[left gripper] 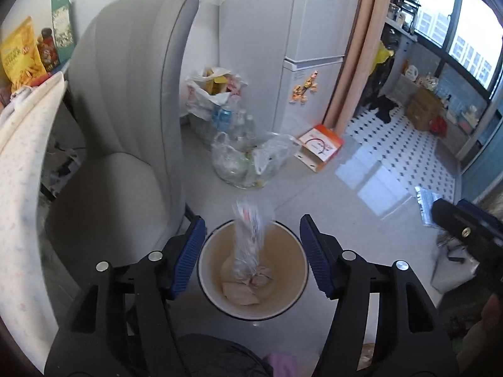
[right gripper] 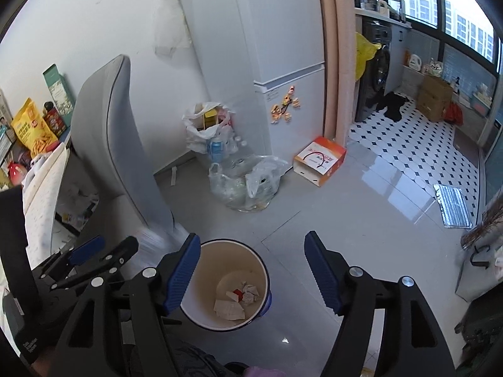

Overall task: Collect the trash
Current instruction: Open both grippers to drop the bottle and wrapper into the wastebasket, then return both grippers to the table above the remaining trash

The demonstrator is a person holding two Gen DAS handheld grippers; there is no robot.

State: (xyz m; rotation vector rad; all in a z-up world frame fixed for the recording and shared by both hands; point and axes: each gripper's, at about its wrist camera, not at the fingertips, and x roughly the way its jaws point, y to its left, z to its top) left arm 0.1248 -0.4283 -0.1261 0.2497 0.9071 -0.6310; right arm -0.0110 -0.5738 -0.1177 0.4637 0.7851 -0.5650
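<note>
A round cream waste bin [left gripper: 253, 270] with a dark rim stands on the pale tiled floor, and everything here is easiest placed from it. The left gripper [left gripper: 251, 251] hangs right above the bin, its blue-padded jaws spread wide to either side of the rim with nothing pressed between them. In the gap between the jaws, a clear plastic wrapper [left gripper: 250, 238] with a knotted end shows blurred inside the bin's mouth, its lower end down among the crumpled paper scraps [left gripper: 242, 292] at the bottom; it touches neither pad. The right gripper [right gripper: 251, 270] also hovers over the bin, jaws standing wide apart and holding nothing; through it the bin [right gripper: 224, 282] shows only scraps of paper and a bit of red packaging [right gripper: 237, 293] on its floor, and I cannot make out the wrapper from that side. Just beside the bin, to its left, stands a grey upholstered chair [left gripper: 125, 125]. Beyond the bin, further across the floor, sits a clear plastic bag of bottles [left gripper: 248, 160], and behind that a white bag stuffed with boxes [left gripper: 213, 94] against the foot of a white fridge [left gripper: 283, 47]. An orange and white carton [left gripper: 320, 146] lies on the floor past the bin to the right, near the fridge's corner. A silver foil sheet [right gripper: 452, 205] lies well to the right of the bin.
</note>
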